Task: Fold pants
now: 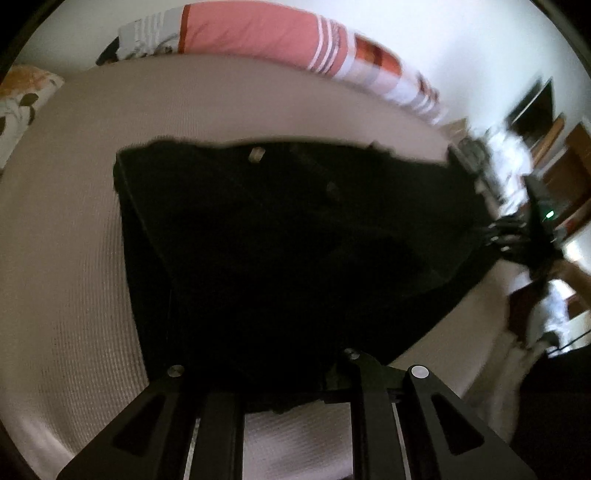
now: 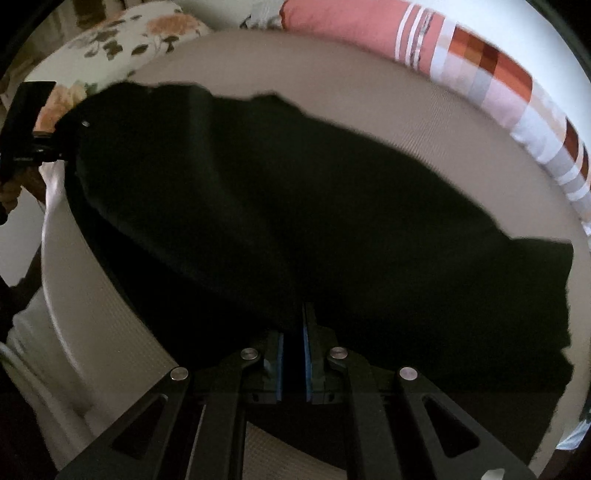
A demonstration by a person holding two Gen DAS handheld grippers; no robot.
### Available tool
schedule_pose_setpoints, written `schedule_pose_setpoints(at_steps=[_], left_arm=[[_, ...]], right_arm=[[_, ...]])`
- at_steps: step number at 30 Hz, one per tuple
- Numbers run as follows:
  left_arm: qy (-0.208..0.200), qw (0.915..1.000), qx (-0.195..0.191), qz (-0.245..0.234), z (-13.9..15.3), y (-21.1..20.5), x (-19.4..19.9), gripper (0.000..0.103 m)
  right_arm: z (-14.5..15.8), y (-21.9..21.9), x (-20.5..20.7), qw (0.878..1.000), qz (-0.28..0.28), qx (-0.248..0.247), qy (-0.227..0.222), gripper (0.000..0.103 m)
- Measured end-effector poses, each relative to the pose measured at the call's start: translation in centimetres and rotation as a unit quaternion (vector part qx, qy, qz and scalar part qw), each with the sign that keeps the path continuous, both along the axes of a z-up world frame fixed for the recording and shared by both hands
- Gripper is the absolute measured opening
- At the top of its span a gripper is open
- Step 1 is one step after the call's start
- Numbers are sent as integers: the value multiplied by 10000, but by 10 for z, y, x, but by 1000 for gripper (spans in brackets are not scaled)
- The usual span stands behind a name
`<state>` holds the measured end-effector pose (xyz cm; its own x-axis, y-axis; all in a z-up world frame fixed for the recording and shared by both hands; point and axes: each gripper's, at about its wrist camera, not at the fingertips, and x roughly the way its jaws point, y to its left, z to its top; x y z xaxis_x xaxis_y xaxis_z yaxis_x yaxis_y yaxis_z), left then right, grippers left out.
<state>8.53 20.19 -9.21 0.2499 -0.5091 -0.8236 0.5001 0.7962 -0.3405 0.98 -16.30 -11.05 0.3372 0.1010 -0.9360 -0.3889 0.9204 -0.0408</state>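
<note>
Nearest my lenses, the left gripper bites dark cloth while the right gripper is pinched on the black pants, which hang stretched between them over the beige bed; I judge a fold mid-carry, next laying edges down aligned.

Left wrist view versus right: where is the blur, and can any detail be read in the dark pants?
Left wrist view: the room at the right edge and the striped pillow smear with motion; the pants are near featureless black. Right wrist view: sharper, bed weave readable, yet the pants stay underexposed.
</note>
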Motion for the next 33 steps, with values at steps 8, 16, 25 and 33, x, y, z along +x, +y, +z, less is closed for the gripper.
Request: schedule_pose_setpoints(at_steps=[8, 16, 25, 33], left_arm=[[121, 9975, 525, 457, 22, 3, -11, 47], [505, 9849, 308, 1626, 36, 53, -42, 82], [1416, 9458, -1044, 2730, 24, 51, -56, 77], [1320, 9406, -606, 3069, 18, 35, -23, 18]], right_arm=[[-1, -6, -2, 9996, -115, 215, -172, 7], [-2, -8, -2, 9987, -102, 383, -316, 7], [-2, -11, -2, 9980, -24, 495, -390, 7], [11, -10, -7, 9973, -190, 535, -457, 7]])
